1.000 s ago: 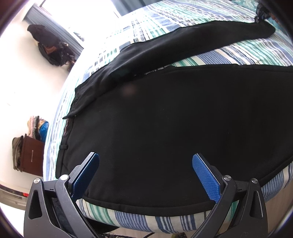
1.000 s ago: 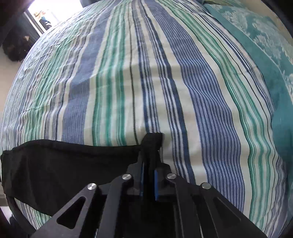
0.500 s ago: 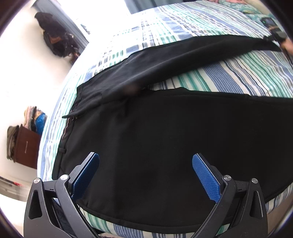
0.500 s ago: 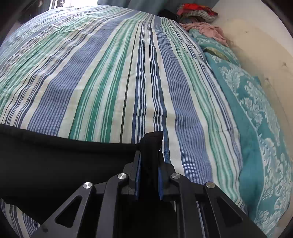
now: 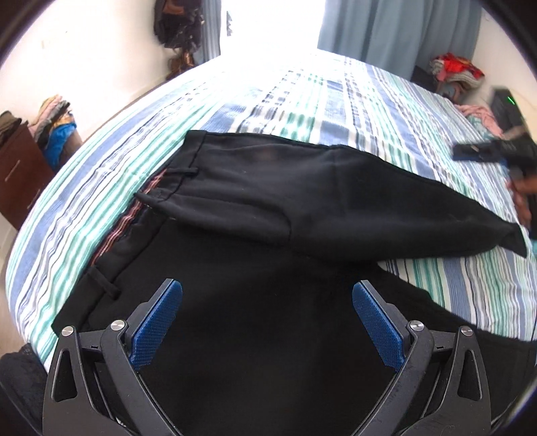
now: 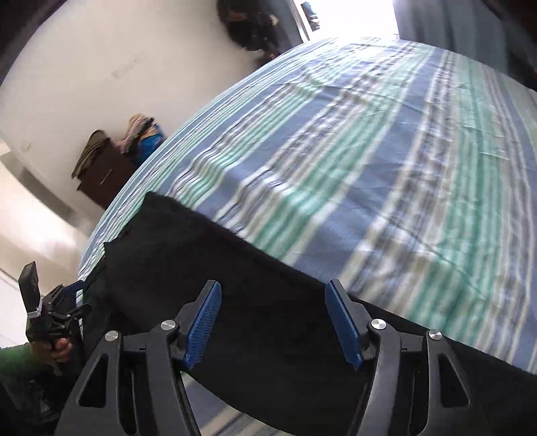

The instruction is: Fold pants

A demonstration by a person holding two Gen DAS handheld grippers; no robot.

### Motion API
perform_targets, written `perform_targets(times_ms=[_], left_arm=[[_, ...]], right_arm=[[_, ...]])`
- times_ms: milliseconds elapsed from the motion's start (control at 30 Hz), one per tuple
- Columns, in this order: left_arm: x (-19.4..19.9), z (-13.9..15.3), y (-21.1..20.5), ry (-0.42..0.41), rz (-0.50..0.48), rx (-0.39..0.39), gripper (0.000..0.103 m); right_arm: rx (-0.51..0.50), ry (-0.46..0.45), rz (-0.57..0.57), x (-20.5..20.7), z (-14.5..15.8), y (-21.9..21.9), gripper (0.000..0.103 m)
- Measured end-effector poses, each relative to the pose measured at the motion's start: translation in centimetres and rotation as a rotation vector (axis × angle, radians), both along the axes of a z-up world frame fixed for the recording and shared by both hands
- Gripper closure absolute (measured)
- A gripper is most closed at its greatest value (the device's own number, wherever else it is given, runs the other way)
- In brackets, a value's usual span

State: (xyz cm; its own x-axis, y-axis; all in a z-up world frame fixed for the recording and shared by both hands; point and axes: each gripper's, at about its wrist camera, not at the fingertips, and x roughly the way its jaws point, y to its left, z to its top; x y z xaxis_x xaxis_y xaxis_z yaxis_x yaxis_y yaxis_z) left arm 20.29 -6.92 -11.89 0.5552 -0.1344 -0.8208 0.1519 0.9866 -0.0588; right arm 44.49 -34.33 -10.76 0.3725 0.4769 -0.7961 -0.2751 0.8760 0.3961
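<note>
Black pants (image 5: 302, 208) lie spread on the striped bedsheet (image 5: 302, 100), with the waistband (image 5: 157, 187) at the left. The far leg runs right to a pointed hem (image 5: 513, 238). My left gripper (image 5: 266, 322) hovers open over the near leg with nothing between its blue pads (image 5: 157, 325). My right gripper (image 6: 273, 322) is above the black cloth (image 6: 235, 268); its jaws are opening and nothing is clamped between them. It shows blurred at the far right in the left wrist view (image 5: 470, 151). The left gripper (image 6: 50, 315), held by a hand in a green sleeve, appears at the left edge of the right wrist view.
A dark wooden cabinet (image 5: 16, 174) with piled clothes stands left of the bed. Bags (image 5: 174, 30) hang on the far wall, and blue curtains (image 5: 386, 33) flank a bright window. A clothes heap (image 5: 456, 72) sits at the far right corner. The bed's near edge lies under the left gripper.
The right gripper, earlier shut on the leg's hem, has opened and let it go, then swung round. The left gripper moved and rolled, now looking across the waistband.
</note>
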Motion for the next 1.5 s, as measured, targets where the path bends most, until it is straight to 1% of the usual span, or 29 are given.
perform_targets(times_ms=[33,133,200,267,300,333,367,400,467,567,600,667,700,767,800,833,900,967,1000,1033,1100,1133,1167,1200,1233,1267,1333,1433,1500], left_arm=[[-0.8,-0.4,-0.2,-0.014,-0.030,0.005,0.001],[-3.0,-1.8,-0.7,-0.016,-0.130,0.015,0.001],[-3.9,-2.6,-1.0,-0.012,-0.187,0.037,0.001],[-3.8,-2.9,-1.3,-0.004,-0.215,0.050,0.001],[-3.6,-2.8,-1.4,-0.005,-0.220,0.040,0.001],[-3.5,-2.7,-1.5,-0.012,-0.222,0.030,0.001],[-3.3,-2.5,-1.6,-0.021,-0.221,0.020,0.001],[-3.1,-2.3,-1.6,-0.029,-0.220,0.012,0.001],[-2.5,-2.2,-1.6,-0.033,-0.208,-0.002,0.001],[-2.1,-2.5,-1.4,-0.015,-0.177,-0.011,0.001],[-2.1,-2.6,-1.2,-0.012,-0.168,-0.006,0.001],[-2.2,-2.8,-0.7,-0.022,-0.150,0.024,0.001],[-2.2,-2.9,-0.5,-0.031,-0.140,0.044,0.001],[-2.0,-2.7,0.0,-0.028,-0.123,0.065,0.001],[-1.5,-2.3,0.3,-0.015,-0.110,0.055,0.001],[-0.9,-1.5,0.7,-0.016,-0.090,0.027,0.001],[0.8,0.1,1.5,-0.049,-0.030,-0.022,0.001],[3.5,1.4,1.4,-0.080,0.002,-0.046,0.001],[5.0,1.7,0.9,-0.092,0.007,-0.035,0.001],[6.7,1.9,0.1,-0.110,0.007,-0.014,0.001],[9.9,1.4,-2.1,-0.119,-0.038,0.050,0.001],[11.4,0.4,-3.6,-0.105,-0.067,0.115,0.001],[12.6,-0.9,-4.8,-0.083,-0.089,0.199,0.001],[13.4,-2.5,-5.8,-0.056,-0.105,0.298,0.001],[13.9,-4.3,-6.3,-0.024,-0.114,0.385,0.000],[13.8,-5.5,-6.3,0.003,-0.131,0.398,0.000],[13.4,-5.8,-5.2,-0.001,-0.114,0.338,0.000],[13.6,-6.2,-4.4,0.034,-0.080,0.261,0.000],[13.4,-6.9,-3.6,0.035,-0.048,0.186,0.000]], right_arm=[[-0.003,0.017,0.072,1.9,-0.7,4.2,0.038],[-0.123,0.036,0.224,7.2,-3.2,14.2,0.039],[-0.222,0.062,0.281,10.1,-5.1,18.3,0.039],[-0.291,0.164,0.358,11.9,-7.5,20.6,0.042],[-0.304,0.239,0.402,12.2,-8.7,21.3,0.059],[-0.328,0.294,0.451,12.2,-9.6,21.9,0.067],[-0.369,0.290,0.483,12.0,-9.4,22.4,0.073],[-0.408,0.294,0.499,11.8,-9.1,23.0,0.093],[-0.537,0.209,0.513,10.8,-8.0,24.5,0.093],[-0.799,-0.022,0.504,9.4,-7.8,27.9,0.094],[-0.830,-0.060,0.484,9.3,-8.5,28.7,0.093],[-0.823,-0.034,0.434,9.3,-10.5,29.1,0.087],[-0.798,-0.060,0.400,9.1,-10.4,29.1,0.084],[-0.711,-0.065,0.313,8.8,-8.8,27.1,0.060],[-0.642,-0.048,0.259,8.4,-7.7,25.4,0.036],[-0.556,-0.048,0.205,7.9,-6.3,23.2,0.034],[-0.393,-0.024,0.105,6.1,-4.4,18.2,0.034],[-0.209,0.089,0.003,3.7,-4.4,12.5,0.034],[-0.143,0.147,-0.032,2.4,-5.0,10.0,0.034],[-0.113,0.196,-0.041,1.2,-5.9,7.9,0.034],[-0.195,0.260,-0.053,-1.9,-8.1,5.0,0.034],[-0.233,0.289,-0.068,-3.7,-9.2,3.5,0.034],[-0.242,0.293,-0.089,-5.5,-9.8,1.7,0.037],[-0.230,0.259,-0.115,-6.8,-9.5,-0.6,0.043],[-0.233,0.232,-0.153,-8.3,-9.3,-3.2,0.043],[-0.275,0.232,-0.213,-9.8,-9.3,-5.8,0.043],[-0.313,0.250,-0.370,-12.8,-9.2,-12.0,0.043],[-0.305,0.223,-0.665,-17.7,-7.7,-22.0,0.041],[-0.268,0.224,-0.893,-21.0,-6.9,-29.0,0.041]])
